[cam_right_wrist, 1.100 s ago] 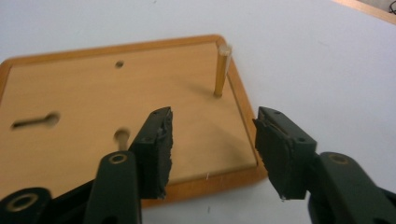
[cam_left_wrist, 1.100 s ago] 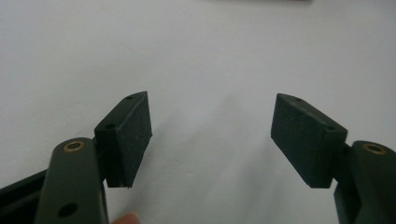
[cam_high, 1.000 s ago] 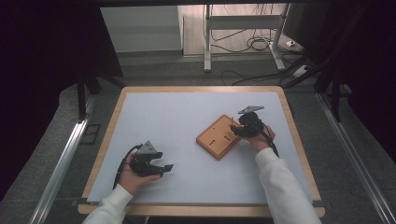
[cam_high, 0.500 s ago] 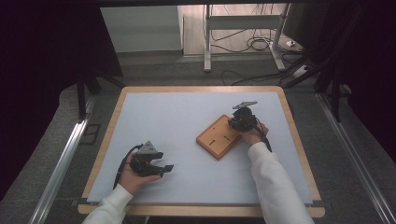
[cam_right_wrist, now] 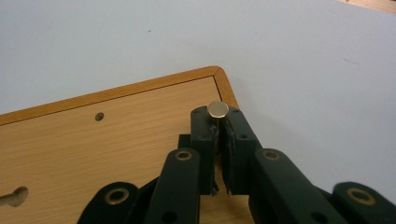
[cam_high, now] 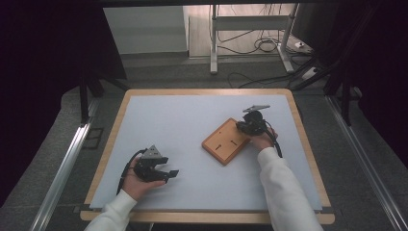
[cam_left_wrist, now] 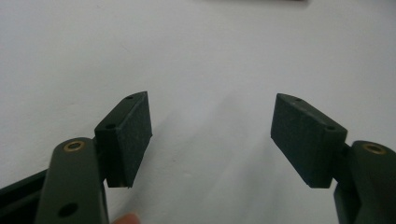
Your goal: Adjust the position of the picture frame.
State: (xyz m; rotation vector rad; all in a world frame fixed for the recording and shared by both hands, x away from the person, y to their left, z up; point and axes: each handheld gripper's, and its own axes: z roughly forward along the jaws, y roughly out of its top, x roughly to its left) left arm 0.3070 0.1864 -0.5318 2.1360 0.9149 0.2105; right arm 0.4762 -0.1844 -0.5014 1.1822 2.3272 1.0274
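Note:
An orange wooden board point(cam_high: 225, 141) lies tilted on the white mat, right of centre. In the right gripper view the board point(cam_right_wrist: 93, 135) shows small holes and a keyhole slot. My right gripper point(cam_high: 248, 126) rests over the board's far right corner, shut on a small round metal pin point(cam_right_wrist: 218, 109) held upright just above the board. My left gripper point(cam_high: 169, 174) lies low on the mat at the front left, open. Its pads point(cam_left_wrist: 135, 126) stand wide apart with bare mat between them.
The white mat point(cam_high: 168, 120) covers a table with a wooden rim point(cam_high: 207, 91). A metal rail point(cam_high: 62, 168) runs along the left side. Beyond the far edge are a stand's legs point(cam_high: 211, 48) and cables point(cam_high: 260, 45) on the floor.
The right hand has shifted slightly left and farther back along the board's corner. The left gripper has stayed in place, open.

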